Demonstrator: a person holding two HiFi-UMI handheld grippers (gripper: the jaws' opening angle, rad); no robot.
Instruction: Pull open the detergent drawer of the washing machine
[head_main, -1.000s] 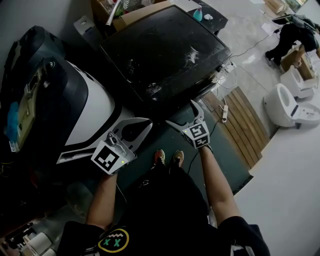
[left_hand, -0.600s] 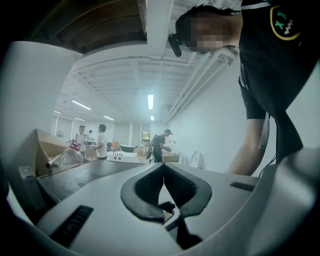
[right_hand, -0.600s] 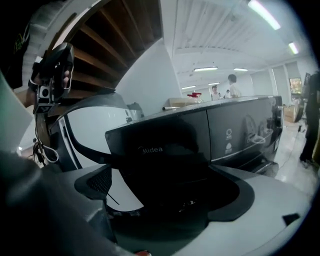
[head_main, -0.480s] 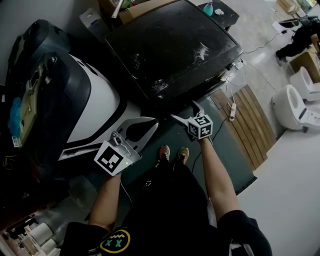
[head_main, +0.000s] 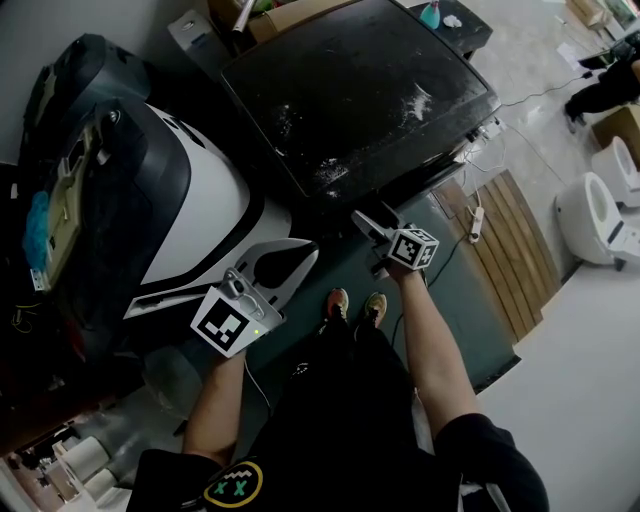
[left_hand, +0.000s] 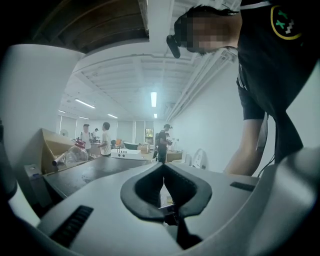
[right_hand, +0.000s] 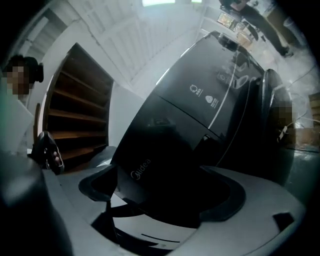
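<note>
Reach explains this pose: my right gripper (head_main: 366, 226) is rolled onto its side, level with the upper front of the black washing machine (head_main: 350, 90), so its fingers (right_hand: 230, 200) can take a drawer front edgewise. They stand wide apart and have just been closing a little. The detergent drawer (right_hand: 150, 160), as I judge the dark Midea-marked panel to be, sits just ahead of and between them, not yet pinched. My left gripper (head_main: 298, 256) hangs well to the left, clear of the machine, fingers together on nothing, since this pull probably needs only one hand.
</note>
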